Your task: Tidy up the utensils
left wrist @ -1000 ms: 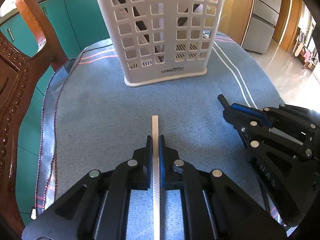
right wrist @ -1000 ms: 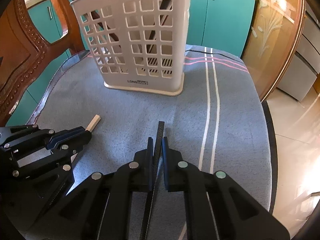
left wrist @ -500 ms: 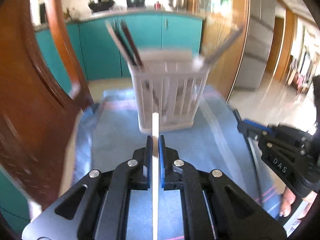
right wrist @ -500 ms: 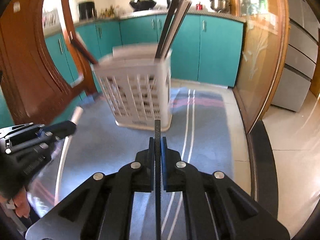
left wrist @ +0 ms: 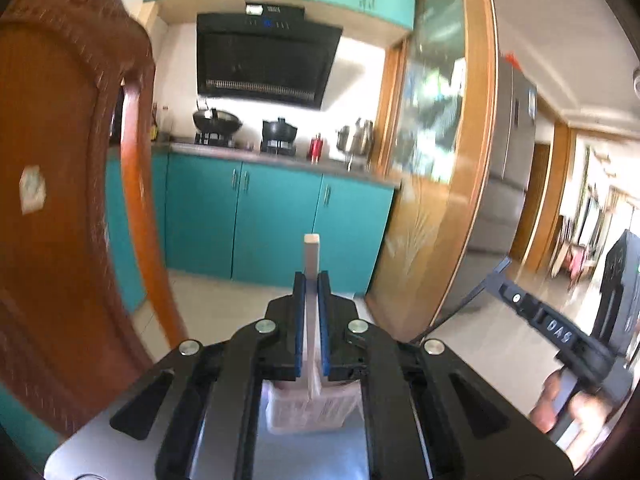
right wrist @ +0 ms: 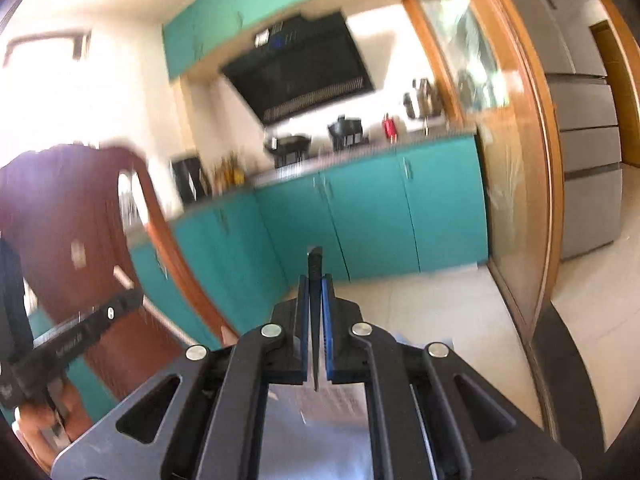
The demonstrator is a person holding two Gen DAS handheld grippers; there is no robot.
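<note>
My left gripper (left wrist: pixel 311 280) is shut on a white chopstick (left wrist: pixel 311 256), held raised with its end pointing up past the fingertips. The white slotted utensil basket (left wrist: pixel 308 412) shows low between the gripper's arms, below it. My right gripper (right wrist: pixel 315 282) is shut on a black chopstick (right wrist: pixel 315 264), also raised. The basket (right wrist: pixel 332 402) shows dimly beneath it. The right gripper appears at the right of the left wrist view (left wrist: pixel 560 336), and the left gripper at the left of the right wrist view (right wrist: pixel 76 336).
A carved wooden chair back (left wrist: pixel 60 200) stands close on the left. Teal kitchen cabinets (left wrist: pixel 276 216) and a stove with pots lie ahead. A wood-framed glass door (left wrist: pixel 440 160) is at the right. The blue tablecloth (right wrist: pixel 312 448) lies below.
Both grippers have lifted and tilted upward with their chopsticks. The basket has dropped from the middle of each view to the bottom, under the grippers.
</note>
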